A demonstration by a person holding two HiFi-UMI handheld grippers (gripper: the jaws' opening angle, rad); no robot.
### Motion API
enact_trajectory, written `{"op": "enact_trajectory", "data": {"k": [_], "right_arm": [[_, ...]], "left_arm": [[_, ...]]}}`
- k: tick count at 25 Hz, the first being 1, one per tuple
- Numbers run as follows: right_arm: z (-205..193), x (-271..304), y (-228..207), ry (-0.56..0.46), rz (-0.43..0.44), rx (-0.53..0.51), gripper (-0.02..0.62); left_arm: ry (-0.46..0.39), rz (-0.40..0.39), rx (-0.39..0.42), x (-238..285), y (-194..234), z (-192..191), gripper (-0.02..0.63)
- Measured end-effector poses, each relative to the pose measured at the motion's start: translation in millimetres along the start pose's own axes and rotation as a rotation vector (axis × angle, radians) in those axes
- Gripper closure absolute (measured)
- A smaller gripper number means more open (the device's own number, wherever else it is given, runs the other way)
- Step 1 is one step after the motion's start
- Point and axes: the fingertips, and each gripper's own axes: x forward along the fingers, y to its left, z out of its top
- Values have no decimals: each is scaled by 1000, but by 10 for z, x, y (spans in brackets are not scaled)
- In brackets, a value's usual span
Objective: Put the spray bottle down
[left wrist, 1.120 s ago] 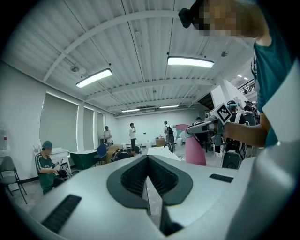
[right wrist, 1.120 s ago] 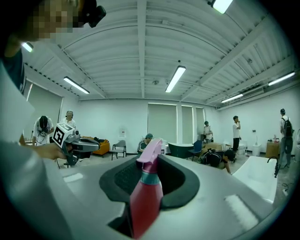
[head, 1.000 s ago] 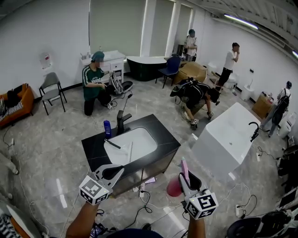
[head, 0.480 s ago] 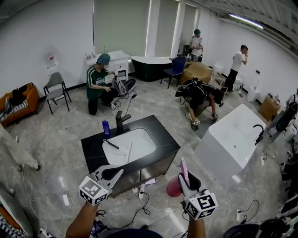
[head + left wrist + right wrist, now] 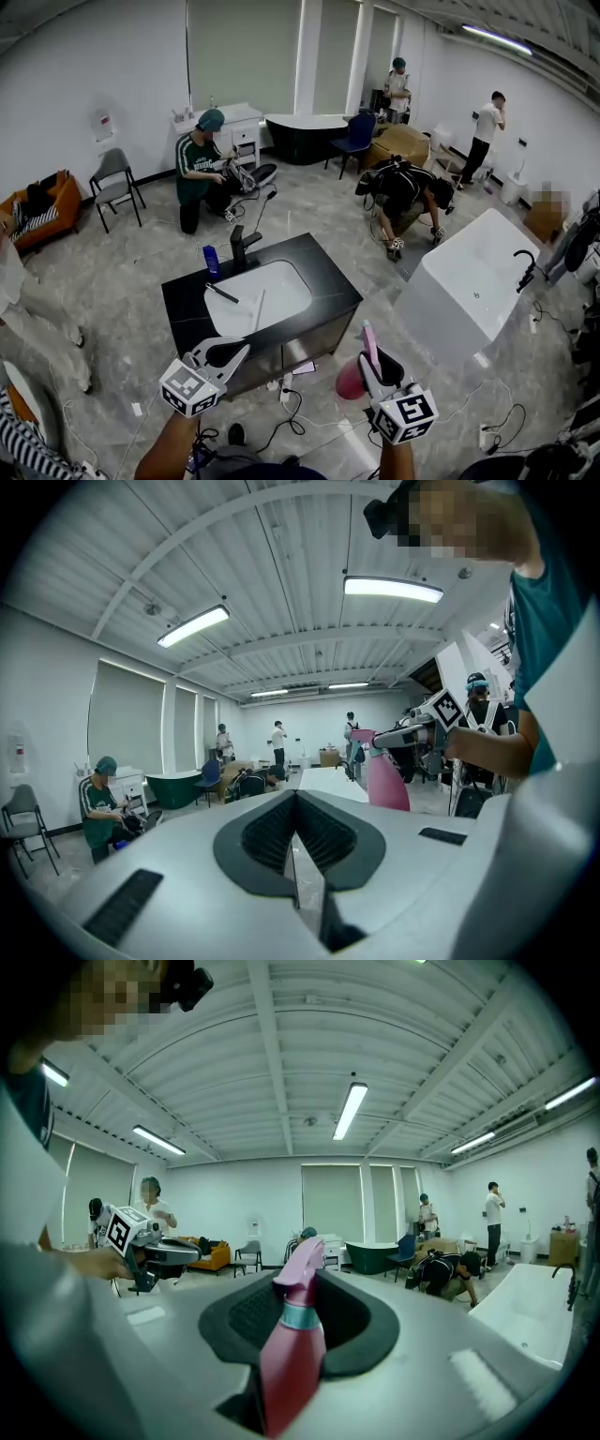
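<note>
Grey marble floor (image 5: 122, 272), white walls (image 5: 66, 84), black vanity (image 5: 330, 281), white bathtub (image 5: 439, 314).

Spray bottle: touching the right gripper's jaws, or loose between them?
Touching. The right gripper view shows the right gripper with its jaws closed on the spray bottle, the dark pads pressed against its sides.
</note>
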Motion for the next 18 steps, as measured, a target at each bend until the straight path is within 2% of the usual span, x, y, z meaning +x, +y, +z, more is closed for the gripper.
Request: {"op": "enact_trajectory", "data": {"k": [6,18], "right_arm": [[-2,151,-45,20,-57,-5,483],[126,992,24,35,-154,-7,483]], "left_arm": [[-13,-60,-5,225,230,-26,601],[-57,-161,-21,764,1272,-26,601]]}}
